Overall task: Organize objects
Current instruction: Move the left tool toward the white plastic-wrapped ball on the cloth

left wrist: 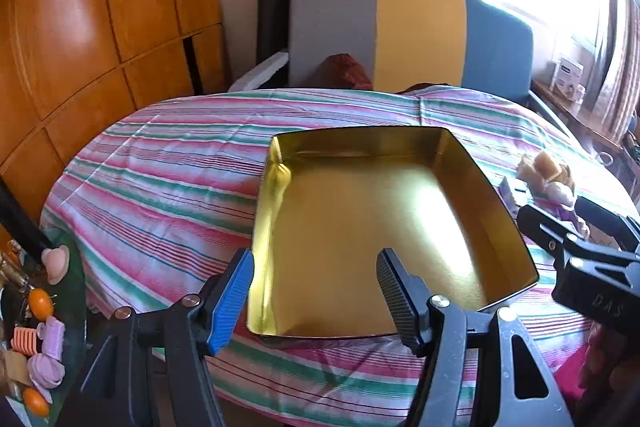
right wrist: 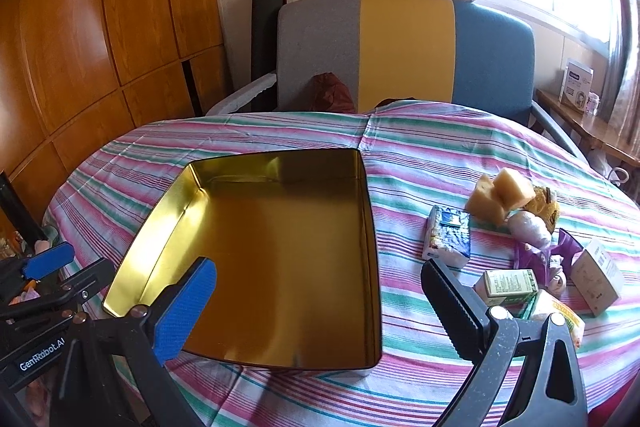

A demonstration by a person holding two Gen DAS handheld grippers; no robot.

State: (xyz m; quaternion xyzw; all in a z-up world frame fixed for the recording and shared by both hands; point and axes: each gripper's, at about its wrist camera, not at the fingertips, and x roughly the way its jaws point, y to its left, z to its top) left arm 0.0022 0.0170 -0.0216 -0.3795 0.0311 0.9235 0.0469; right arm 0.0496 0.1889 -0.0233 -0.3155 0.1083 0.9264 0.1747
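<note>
An empty gold metal tin lies open on the striped tablecloth. To its right lies a pile of small items: yellow sponges, a blue and white packet, a white wrapped bundle, a green and white box, a beige box and a purple wrapper. My left gripper is open and empty above the tin's near edge. My right gripper is open and empty over the tin's near right part, close to the pile.
A round table with a striped cloth fills the view. A grey, yellow and blue chair stands behind it. Wooden cabinets line the left. A side surface at the left holds small toys and orange fruits.
</note>
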